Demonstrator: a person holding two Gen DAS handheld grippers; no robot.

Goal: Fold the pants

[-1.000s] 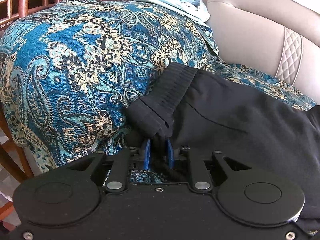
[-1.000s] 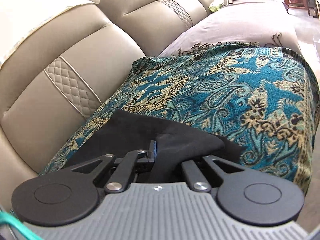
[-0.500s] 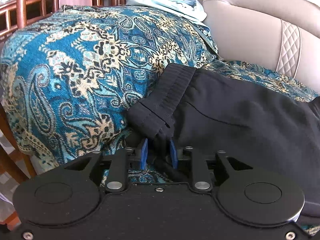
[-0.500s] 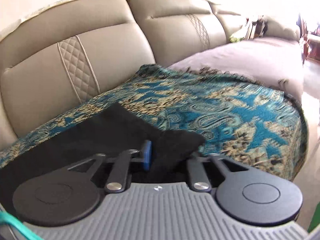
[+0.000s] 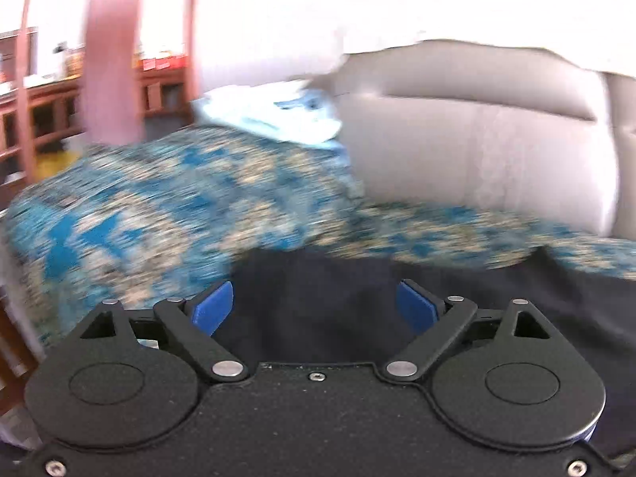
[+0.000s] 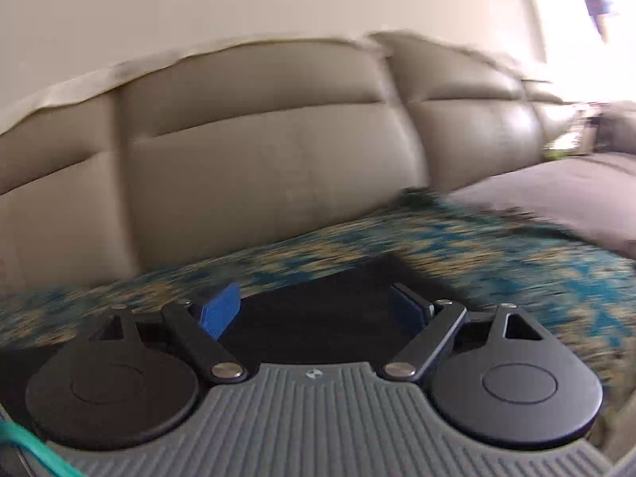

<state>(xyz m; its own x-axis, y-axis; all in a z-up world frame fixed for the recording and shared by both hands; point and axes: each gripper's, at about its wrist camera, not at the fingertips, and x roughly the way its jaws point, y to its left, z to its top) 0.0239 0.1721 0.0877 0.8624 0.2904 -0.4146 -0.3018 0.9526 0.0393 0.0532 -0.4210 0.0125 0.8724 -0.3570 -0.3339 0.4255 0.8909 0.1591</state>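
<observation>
The black cloth pants [image 5: 326, 298] lie flat on the blue and gold patterned blanket [image 5: 139, 214] that covers the tan leather sofa [image 6: 270, 167]. The left gripper [image 5: 316, 306] is spread wide and holds nothing, and the right gripper [image 6: 318, 306] is spread wide too (both pictures are blurry). This looks like a pause between folds. Next, each gripper needs to find an edge of the pants and pinch it.
</observation>
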